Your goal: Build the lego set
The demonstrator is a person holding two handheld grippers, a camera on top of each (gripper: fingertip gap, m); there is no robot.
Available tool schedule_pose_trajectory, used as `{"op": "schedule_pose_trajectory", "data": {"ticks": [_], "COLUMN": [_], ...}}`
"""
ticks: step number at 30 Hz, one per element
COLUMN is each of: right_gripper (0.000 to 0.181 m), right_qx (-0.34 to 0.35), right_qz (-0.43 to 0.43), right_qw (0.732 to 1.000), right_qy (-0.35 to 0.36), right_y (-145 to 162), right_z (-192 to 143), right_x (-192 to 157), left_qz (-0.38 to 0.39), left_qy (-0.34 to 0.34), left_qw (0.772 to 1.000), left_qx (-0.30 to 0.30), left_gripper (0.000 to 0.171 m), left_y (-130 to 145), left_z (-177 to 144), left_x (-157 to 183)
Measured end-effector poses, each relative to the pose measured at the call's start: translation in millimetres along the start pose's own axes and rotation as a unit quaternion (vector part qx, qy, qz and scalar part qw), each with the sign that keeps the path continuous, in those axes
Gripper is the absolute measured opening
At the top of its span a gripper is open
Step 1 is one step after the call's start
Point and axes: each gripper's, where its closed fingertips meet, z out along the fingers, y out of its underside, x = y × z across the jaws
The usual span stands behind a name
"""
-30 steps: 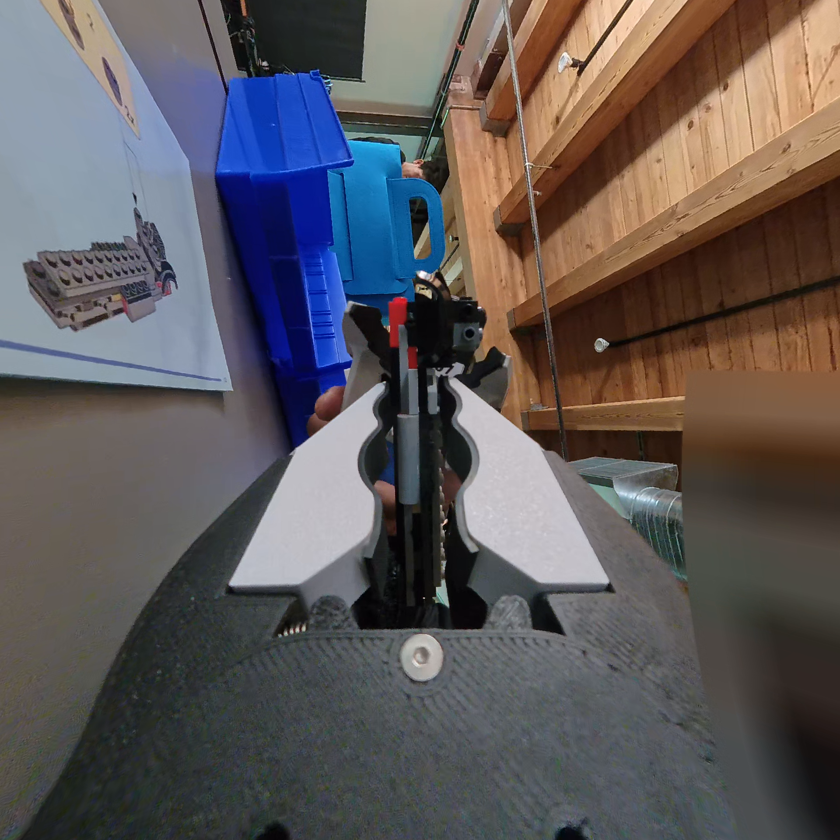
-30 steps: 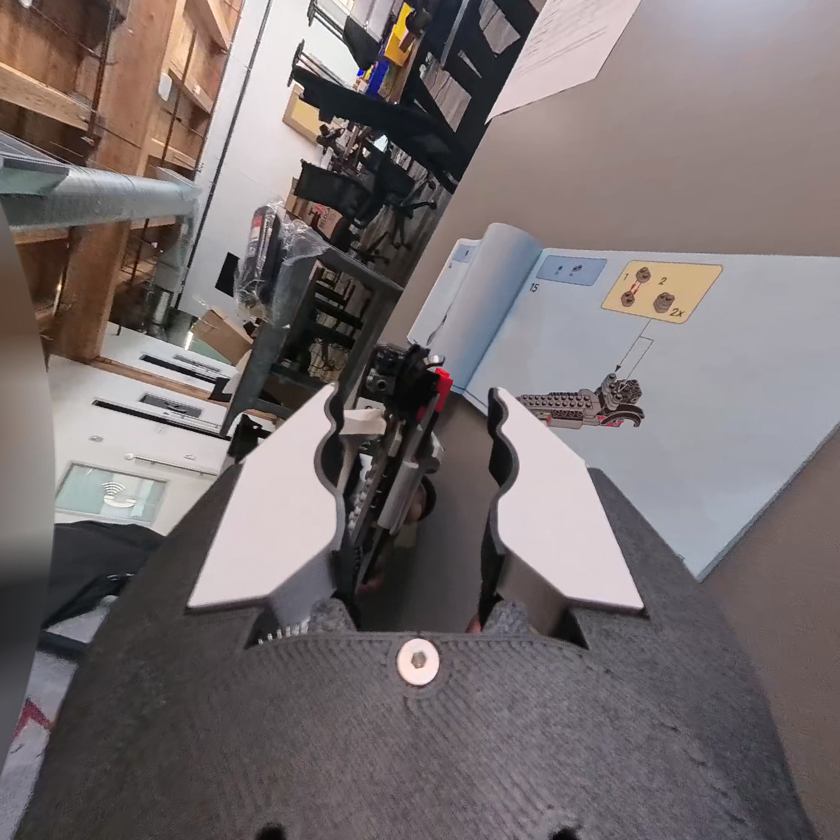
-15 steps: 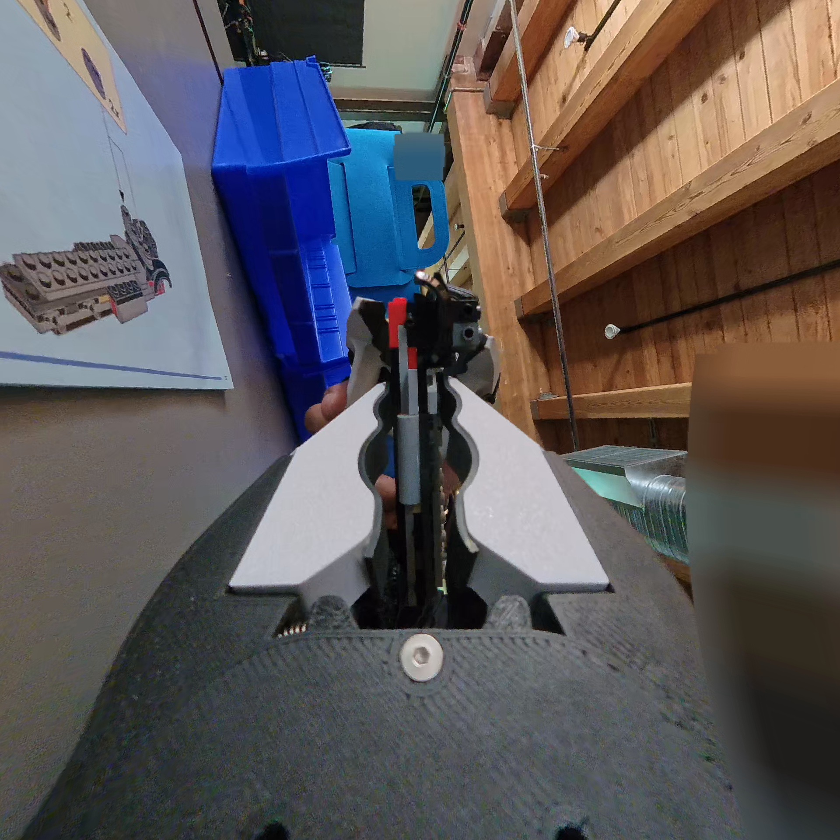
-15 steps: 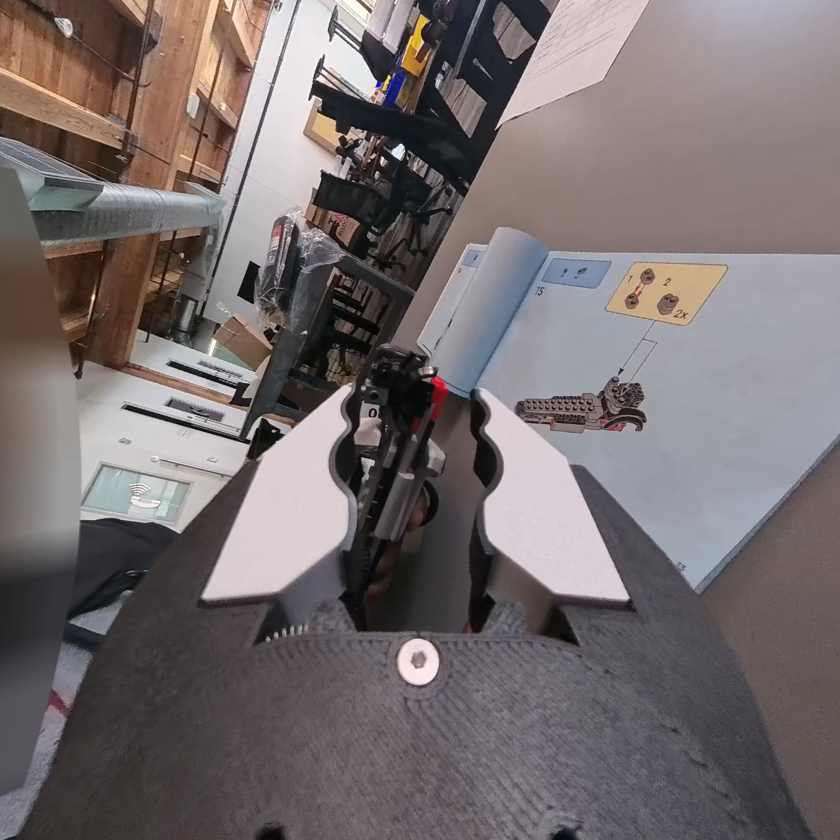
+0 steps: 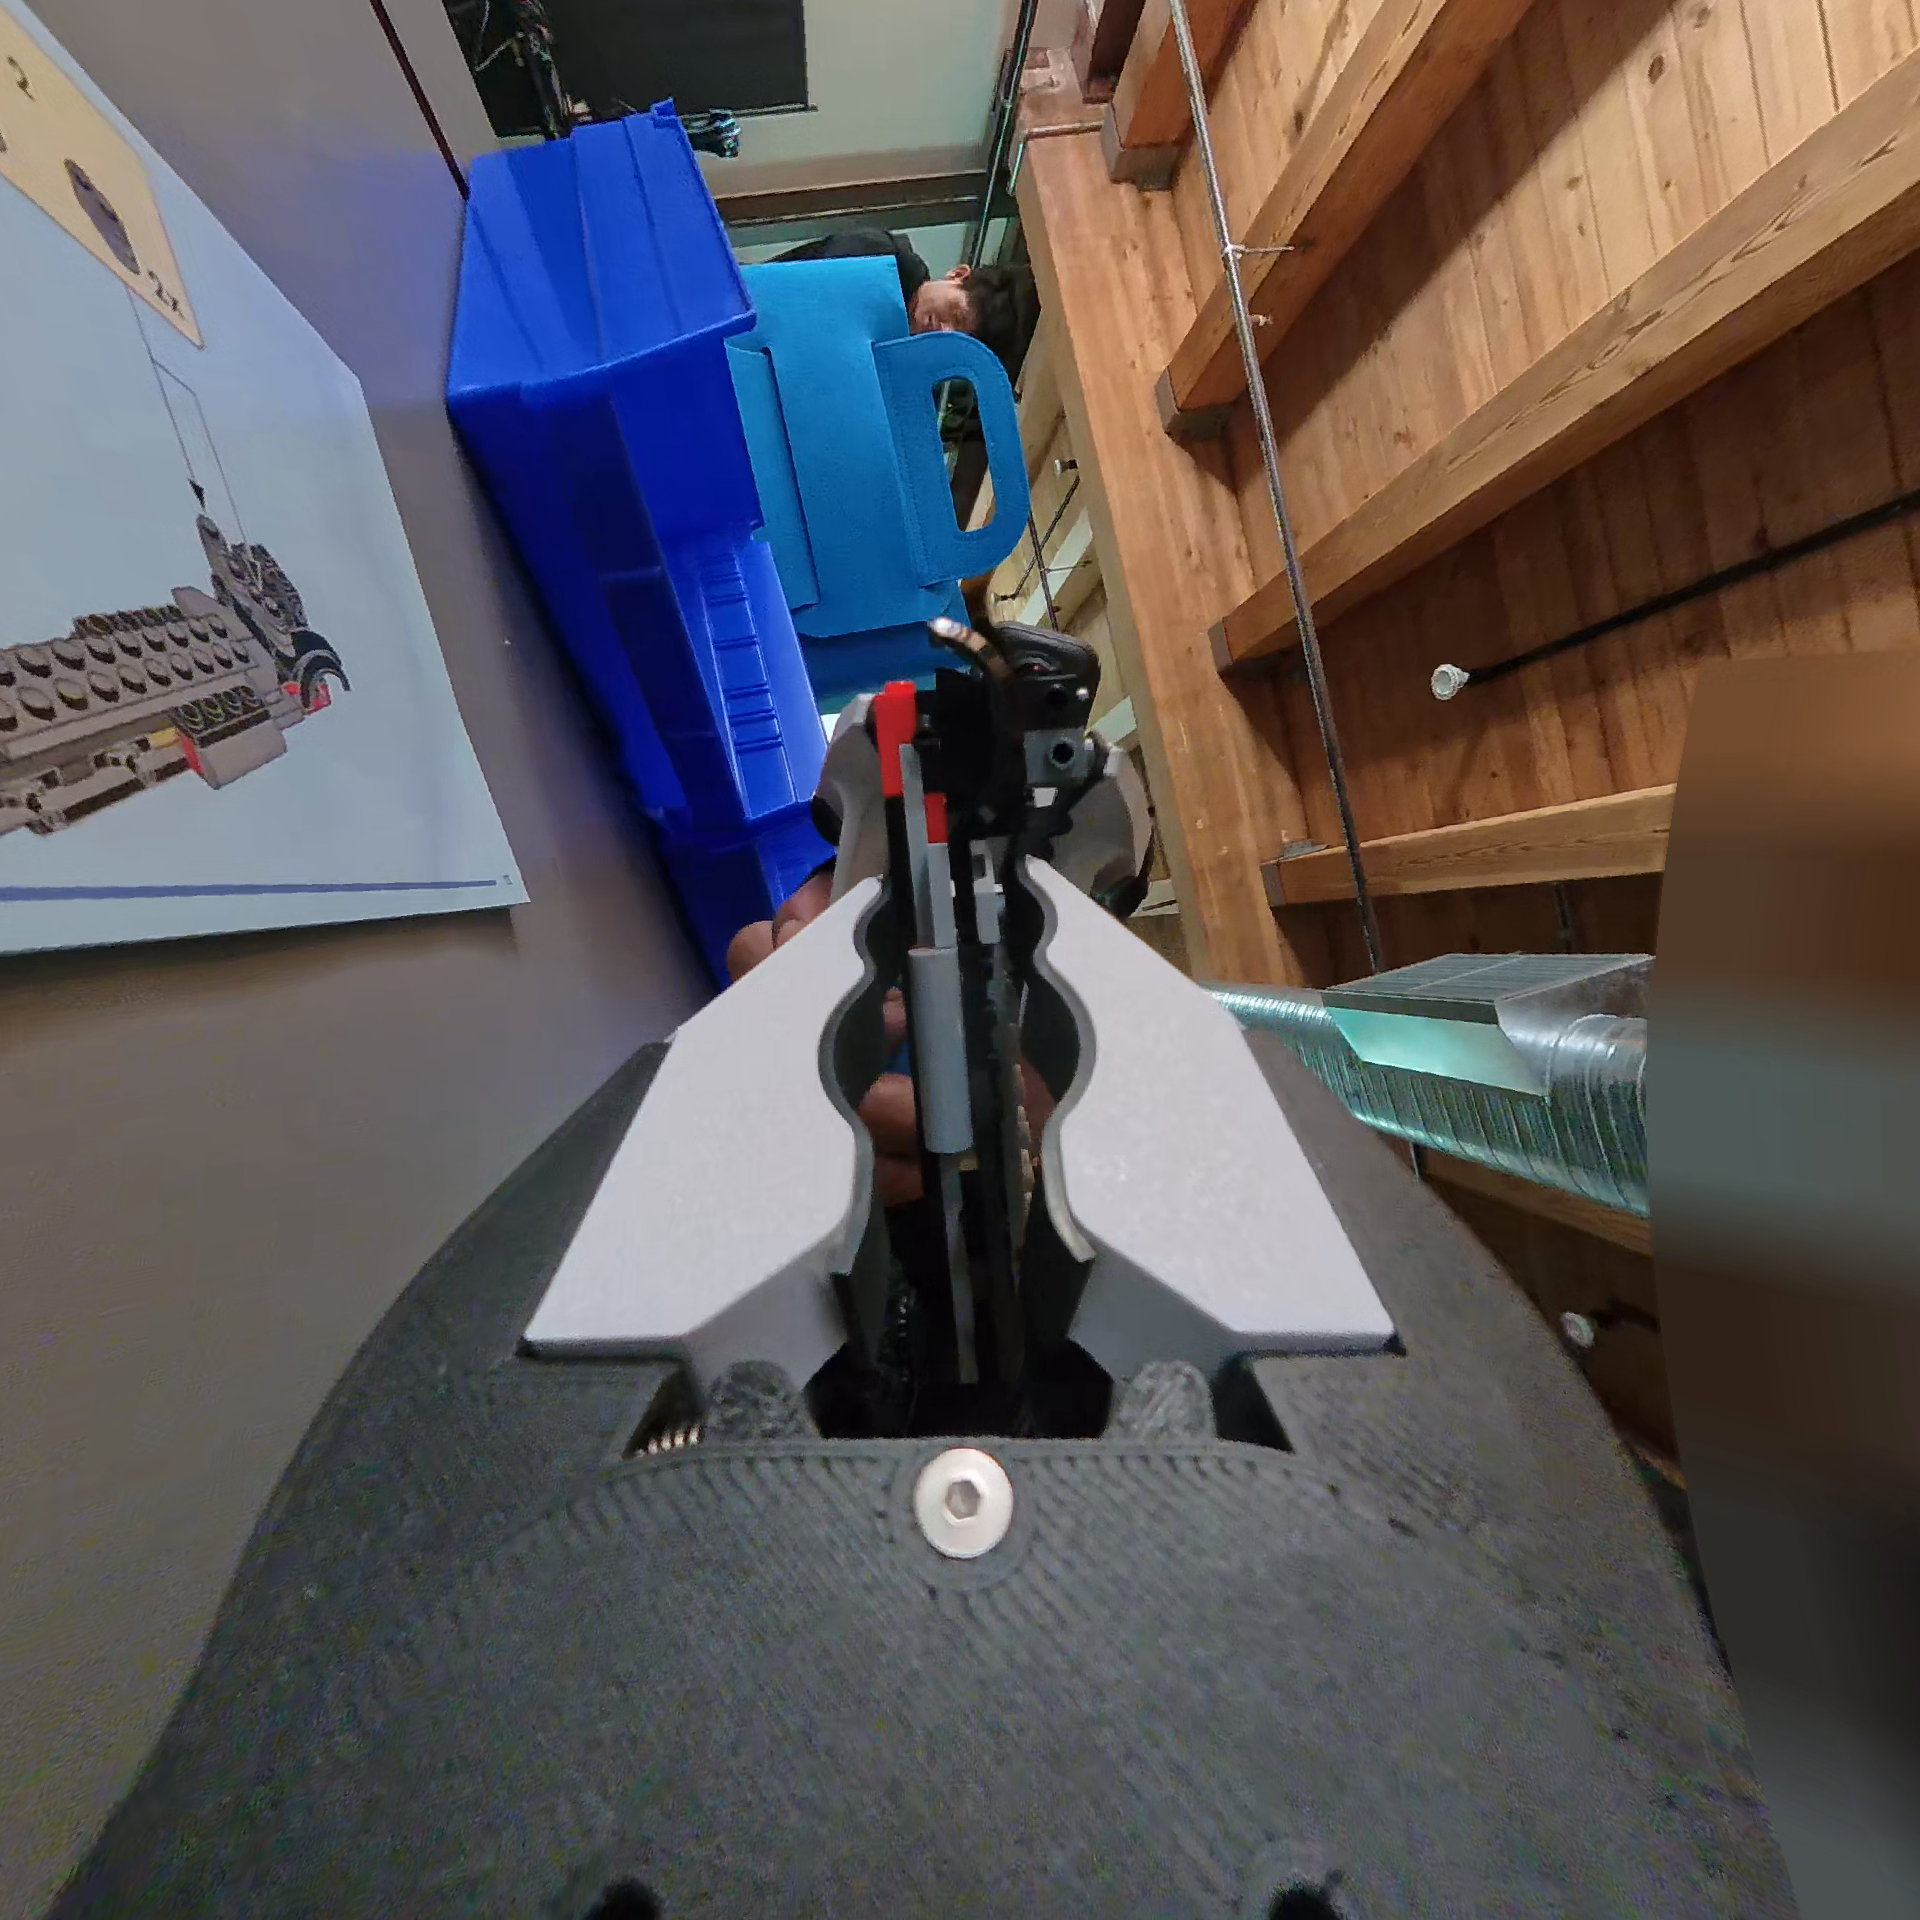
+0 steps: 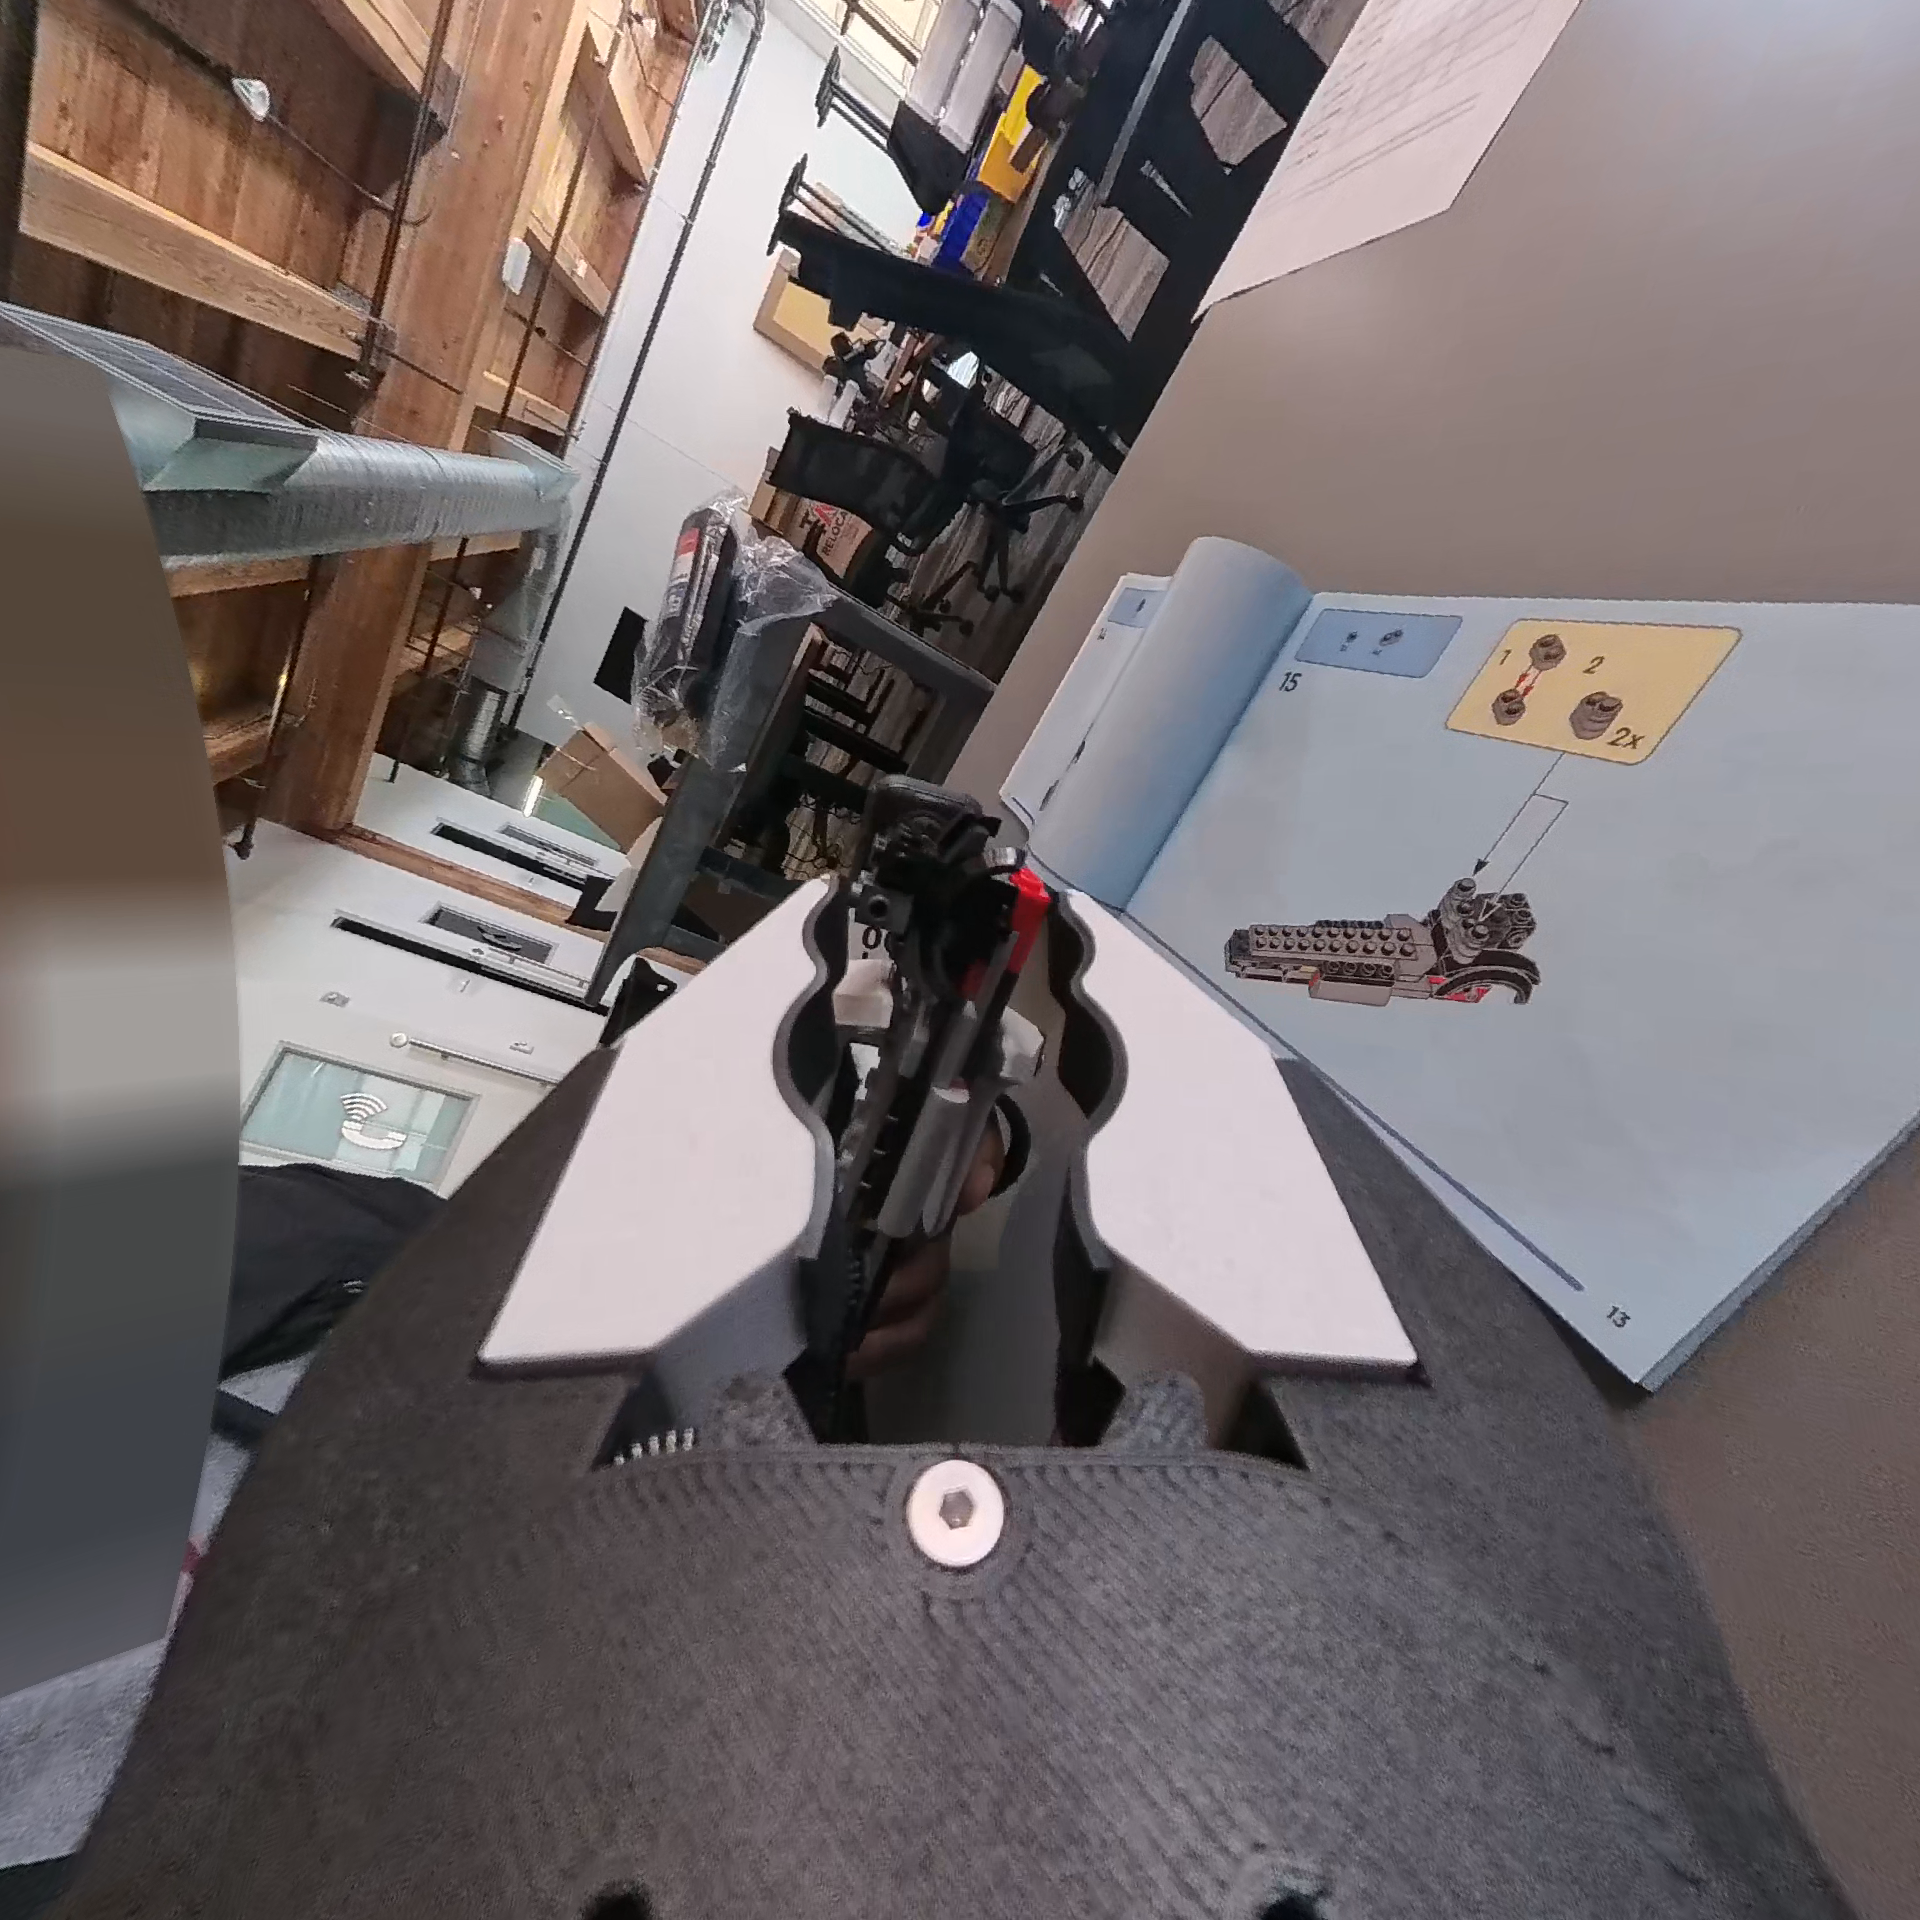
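Between left gripper (image 5: 954, 883) fingers: clamped lego model (image 5: 940, 1039) | grey-black, red-tipped | right gripper (image 6: 940, 914) unclear

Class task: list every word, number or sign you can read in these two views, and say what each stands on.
I will not copy out any writing, so I list only what bears it.
Open instruction booklet: printed numbers and part counts, legible.
White sheet: lines of print, too small to read.
Cardboard box: lettering, blurred.
Glass panel: a white symbol, no words.

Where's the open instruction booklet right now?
In the right wrist view, the pale blue instruction booklet lies open on the grey table, right of the right claw.
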Motion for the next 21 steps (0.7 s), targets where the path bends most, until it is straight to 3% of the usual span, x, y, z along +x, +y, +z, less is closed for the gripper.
{"op": "schedule_pose_trajectory", "data": {"ticks": [21], "right_gripper": [0.039], "right_qx": [0.014], "right_qz": [-0.025], "right_qw": [1.000], "right_qy": [0.000], "right_y": [-1.0], "right_z": [0.1], "right_x": [-3.7], "left_qz": [0.016], "left_qy": [0.001], "left_qw": [1.000], "left_qx": [-0.002], "left_gripper": [0.019], "left_y": [-0.1], "left_z": [-0.4], "left_x": [3.8]}}
